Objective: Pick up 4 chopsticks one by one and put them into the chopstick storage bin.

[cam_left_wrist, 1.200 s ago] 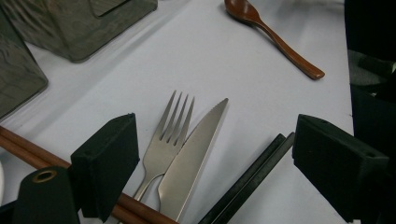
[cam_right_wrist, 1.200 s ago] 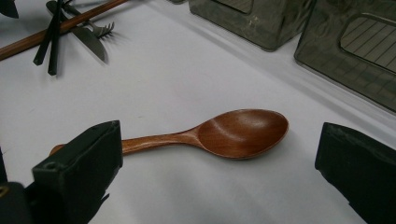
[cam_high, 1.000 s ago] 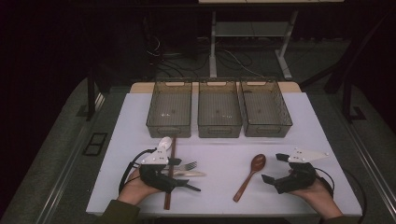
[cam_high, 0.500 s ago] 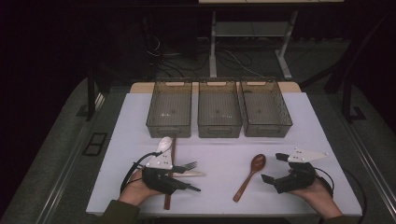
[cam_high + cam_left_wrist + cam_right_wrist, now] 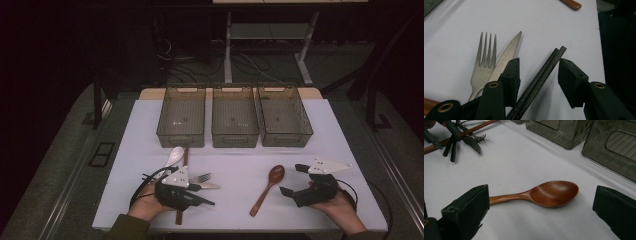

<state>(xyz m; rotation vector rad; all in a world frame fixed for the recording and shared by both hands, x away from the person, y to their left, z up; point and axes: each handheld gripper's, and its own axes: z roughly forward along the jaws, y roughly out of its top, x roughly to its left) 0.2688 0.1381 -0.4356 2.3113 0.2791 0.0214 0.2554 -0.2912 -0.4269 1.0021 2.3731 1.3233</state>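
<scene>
A pair of thin black ribbed chopsticks is seen lying between the parted black jaws of the left gripper on the white table. A silver metal fork and a serrated silver metal knife are laid side by side just beyond one jaw, and a brown wooden handle end is found near the table's edge.

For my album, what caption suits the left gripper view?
Open left gripper straddling black chopsticks beside a fork and knife on the white table.

Three grey bins side by side along the white table's far edge
</scene>
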